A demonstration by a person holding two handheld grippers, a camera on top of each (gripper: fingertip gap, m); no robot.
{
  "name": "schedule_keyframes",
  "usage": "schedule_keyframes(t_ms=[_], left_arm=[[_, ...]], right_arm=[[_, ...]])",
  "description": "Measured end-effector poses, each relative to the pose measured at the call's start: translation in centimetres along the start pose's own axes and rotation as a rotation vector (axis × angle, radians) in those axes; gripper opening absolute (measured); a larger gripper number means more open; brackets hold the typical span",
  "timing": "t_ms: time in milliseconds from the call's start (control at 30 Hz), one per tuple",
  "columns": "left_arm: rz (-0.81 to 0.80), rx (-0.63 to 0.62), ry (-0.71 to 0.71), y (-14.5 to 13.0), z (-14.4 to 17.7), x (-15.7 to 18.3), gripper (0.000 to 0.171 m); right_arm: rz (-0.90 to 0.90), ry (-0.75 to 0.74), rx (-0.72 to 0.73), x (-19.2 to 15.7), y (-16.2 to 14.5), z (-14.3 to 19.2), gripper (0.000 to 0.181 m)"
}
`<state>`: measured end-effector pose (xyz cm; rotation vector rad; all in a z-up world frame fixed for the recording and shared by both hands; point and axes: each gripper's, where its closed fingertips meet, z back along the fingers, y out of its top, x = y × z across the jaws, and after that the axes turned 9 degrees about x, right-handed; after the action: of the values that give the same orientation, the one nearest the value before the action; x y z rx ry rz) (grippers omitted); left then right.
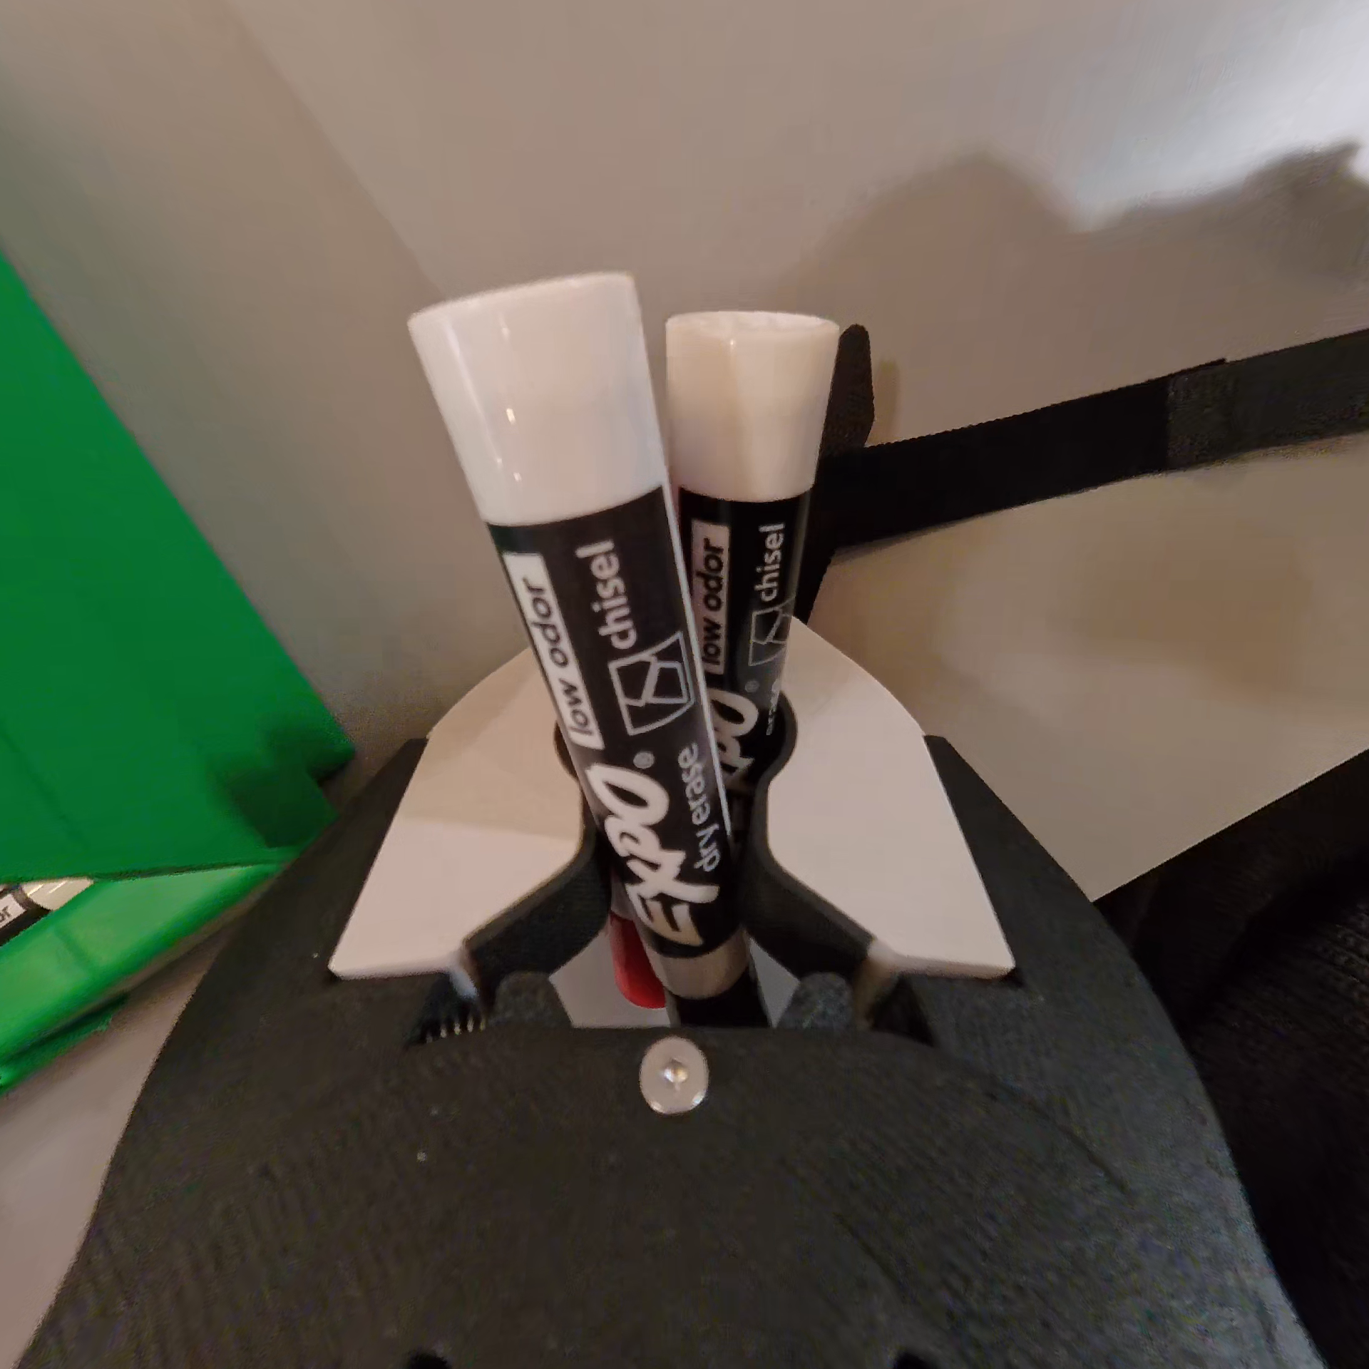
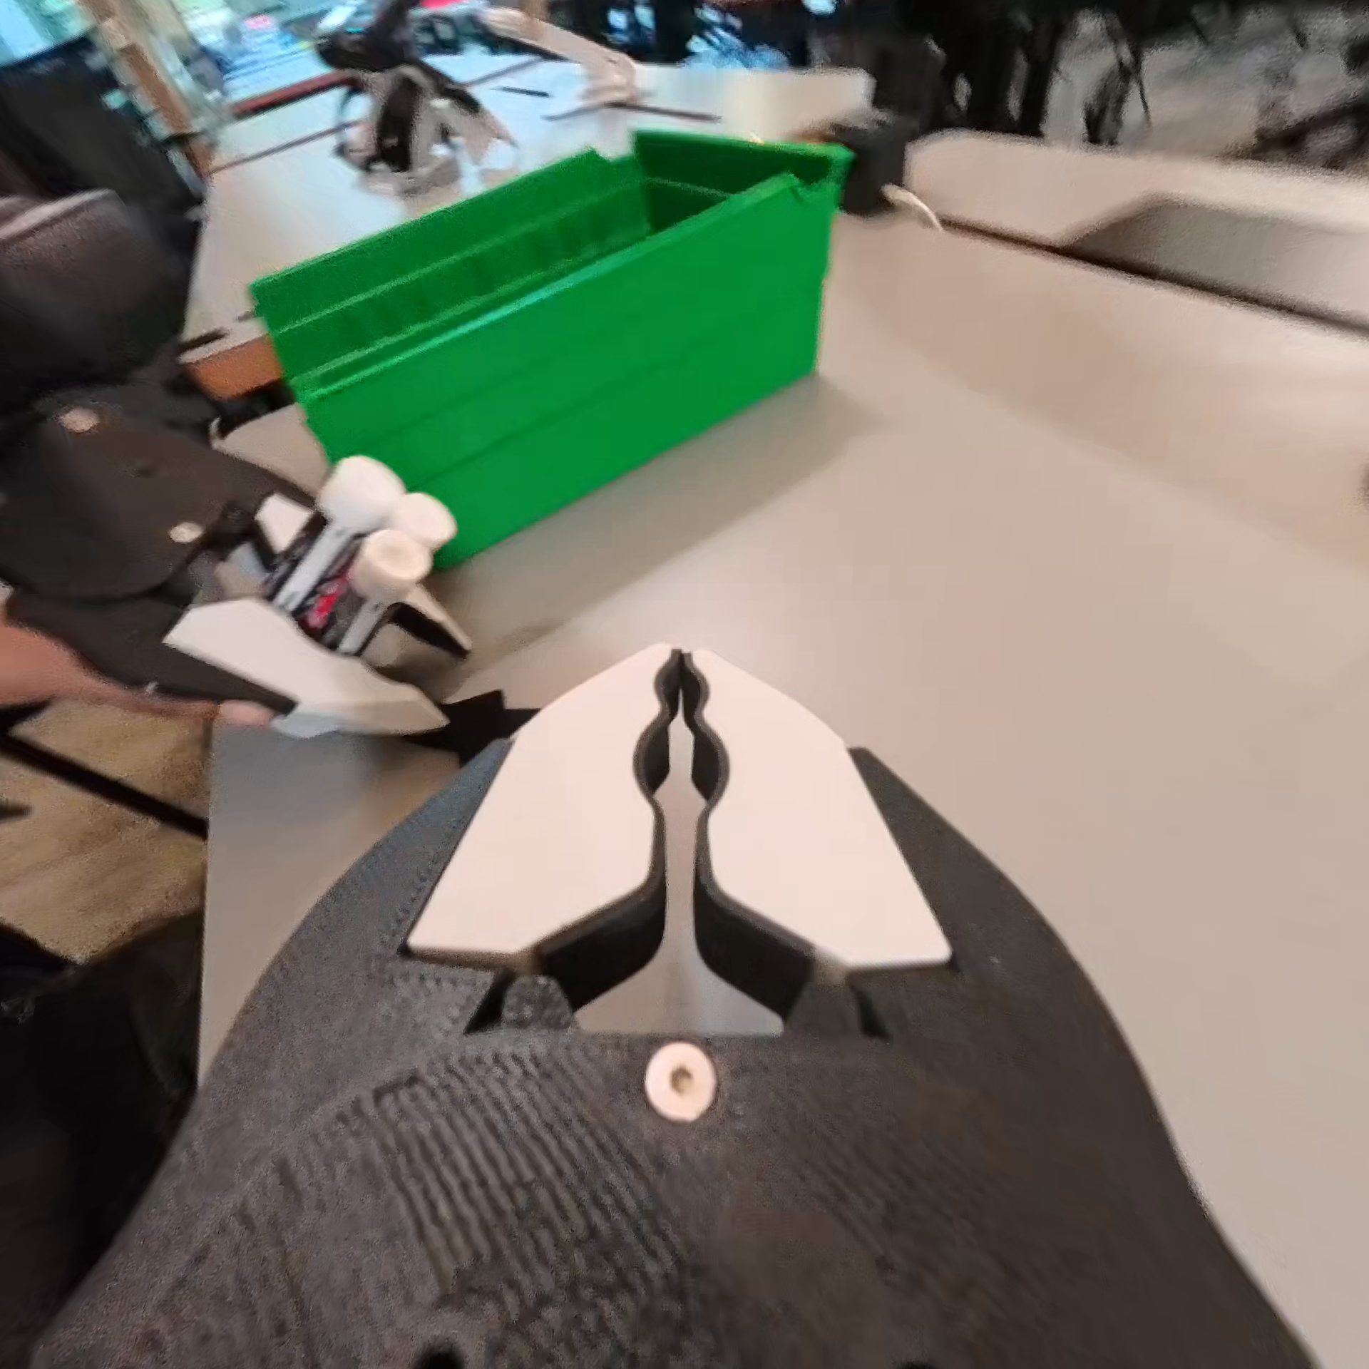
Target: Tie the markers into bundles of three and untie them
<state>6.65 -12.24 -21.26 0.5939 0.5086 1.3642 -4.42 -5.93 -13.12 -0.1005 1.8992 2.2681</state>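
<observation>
The left gripper (image 1: 670,748) was clamped on a bundle of black-labelled dry-erase markers with white ends (image 1: 593,593) — two plainly visible, a red part (image 1: 637,970) showing beneath them. Beside it stood a green plastic bin (image 1: 126,593) on the pale grey tabletop (image 1: 1037,667), near a black strap (image 1: 1037,459).

In the right wrist view, the right gripper (image 2: 680,667) was closed on nothing above the same tabletop (image 2: 1037,667). The bin (image 2: 563,355), with its dividers, looked empty — other cluttered tables stood blurred behind.

Robotics lab or workshop: long grey bench (image 2: 1037,593), green parts bin (image 2: 563,370) at 11 o'clock, further benches carrying black-and-white equipment (image 2: 415,111) at 12 o'clock.
</observation>
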Motion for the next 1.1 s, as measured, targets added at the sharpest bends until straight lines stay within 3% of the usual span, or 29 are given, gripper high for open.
schedule_keyframes(t_ms=[100,167,267,400,500,600,700,833,1000,1100], left_arm=[[0.003,-0.009,-0.001,0.0,0.0,0.0,0.046],[0.002,-0.007,-0.003,0.0,0.0,0.0,0.046],[0.003,-0.005,-0.004,0.0,0.0,0.0,0.046],[-0.002,-0.003,-0.009,0.1,0.0,0.0,0.046],[-0.006,-0.002,-0.013,0.1,0.0,0.0,0.046],[-0.007,-0.001,-0.015,0.1,0.0,0.0,0.046],[-0.004,0.001,-0.015,0.0,0.0,0.0,0.046],[0.005,0.015,-0.015,0.1,-0.1,-0.1,0.046],[0.011,0.023,-0.014,0.2,-0.2,-0.2,0.046],[0.02,0.034,-0.019,0.2,-0.2,-0.3,0.046]], right_arm=[[0.188,0.134,-0.052,-4.8,-0.5,-1.2,0.0],[0.265,0.138,-0.151,-7.1,-2.1,-2.6,0.012],[0.383,0.093,-0.329,-8.0,-5.4,-3.8,0.03],[0.371,0.129,-0.364,-8.8,-6.8,-4.4,0.036],[0.409,0.05,-0.373,-7.5,-7.0,-4.9,0.028],[0.455,-0.002,-0.387,-6.5,-7.2,-4.9,0.003],[0.427,0.0,-0.38,-6.2,-7.0,-4.8,0.002],[0.241,0.009,-0.359,-5.6,-6.4,-4.7,0.002],[0.303,-0.09,-0.363,-4.8,-6.4,-5.0,0.001],[0.248,-0.147,-0.314,-3.6,-5.5,-4.7,0.001]])
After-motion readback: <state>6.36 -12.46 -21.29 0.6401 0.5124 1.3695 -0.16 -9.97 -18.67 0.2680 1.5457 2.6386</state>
